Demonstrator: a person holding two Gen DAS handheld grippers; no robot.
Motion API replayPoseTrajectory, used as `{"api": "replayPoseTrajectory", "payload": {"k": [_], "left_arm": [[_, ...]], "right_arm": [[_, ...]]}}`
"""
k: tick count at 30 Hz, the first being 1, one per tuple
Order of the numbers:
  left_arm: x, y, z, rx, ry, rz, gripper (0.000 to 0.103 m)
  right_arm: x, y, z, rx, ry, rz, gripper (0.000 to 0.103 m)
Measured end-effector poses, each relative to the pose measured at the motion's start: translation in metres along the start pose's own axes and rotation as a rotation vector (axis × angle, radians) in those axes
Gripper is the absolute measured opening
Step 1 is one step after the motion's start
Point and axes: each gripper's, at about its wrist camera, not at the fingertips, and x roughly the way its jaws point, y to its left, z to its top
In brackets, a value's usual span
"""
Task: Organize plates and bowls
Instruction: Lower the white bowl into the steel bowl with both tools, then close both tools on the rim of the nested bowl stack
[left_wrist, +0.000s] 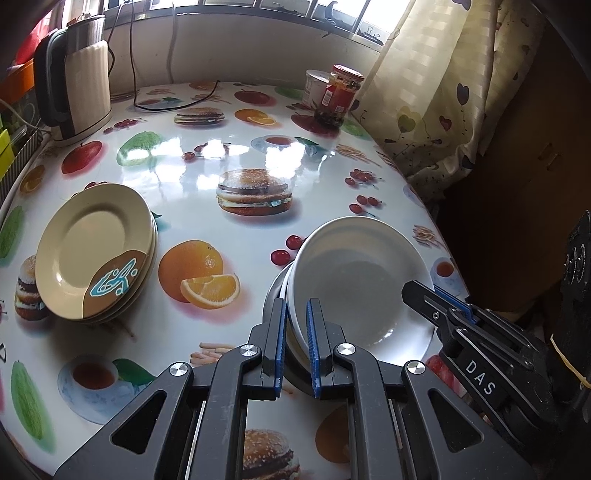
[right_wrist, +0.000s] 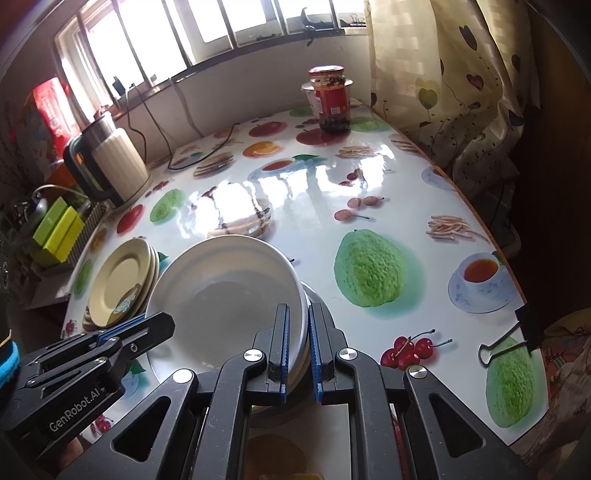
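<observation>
With both sets of tongs clamped on one white bowl, noted: left gripper pinching rim at 9 o'clock, right gripper pinching rim at 3 o'clock. Bowl tilted, nested over more white bowls and a grey one beneath, on near edge of fruit-print tablecloth. Stacked beige plates just left. Farther back: kettle at 10 o'clock, red-lidded jar at 1 o'clock.
</observation>
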Motion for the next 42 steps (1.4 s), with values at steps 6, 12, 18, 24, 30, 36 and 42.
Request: {"api": "replayPoseTrajectory", "payload": {"k": [6, 12, 18, 24, 30, 36, 42], "left_arm": [[-0.001, 0.001, 0.000, -0.007, -0.005, -0.007, 0.011], [-0.002, 0.002, 0.000, -0.006, -0.008, -0.008, 0.011], [-0.003, 0.004, 0.001, -0.012, -0.022, -0.013, 0.011], [0.000, 0.004, 0.000, -0.011, -0.012, -0.011, 0.011], [0.002, 0.003, 0.000, -0.009, -0.010, -0.021, 0.011], [0.002, 0.004, 0.000, -0.020, -0.008, -0.026, 0.011], [0.002, 0.004, 0.000, -0.014, -0.009, -0.034, 0.012]], "right_arm": [[0.002, 0.002, 0.001, -0.015, 0.002, -0.007, 0.013], [0.002, 0.002, 0.001, -0.015, 0.000, -0.005, 0.013], [0.002, 0.002, 0.003, -0.012, -0.004, 0.004, 0.013], [-0.001, 0.005, 0.008, -0.034, -0.043, -0.001, 0.013], [-0.003, 0.014, 0.019, -0.091, -0.109, -0.017, 0.014], [-0.003, 0.025, 0.030, -0.125, -0.154, 0.013, 0.014], [0.012, 0.033, 0.037, -0.149, -0.150, 0.038, 0.014]]}}
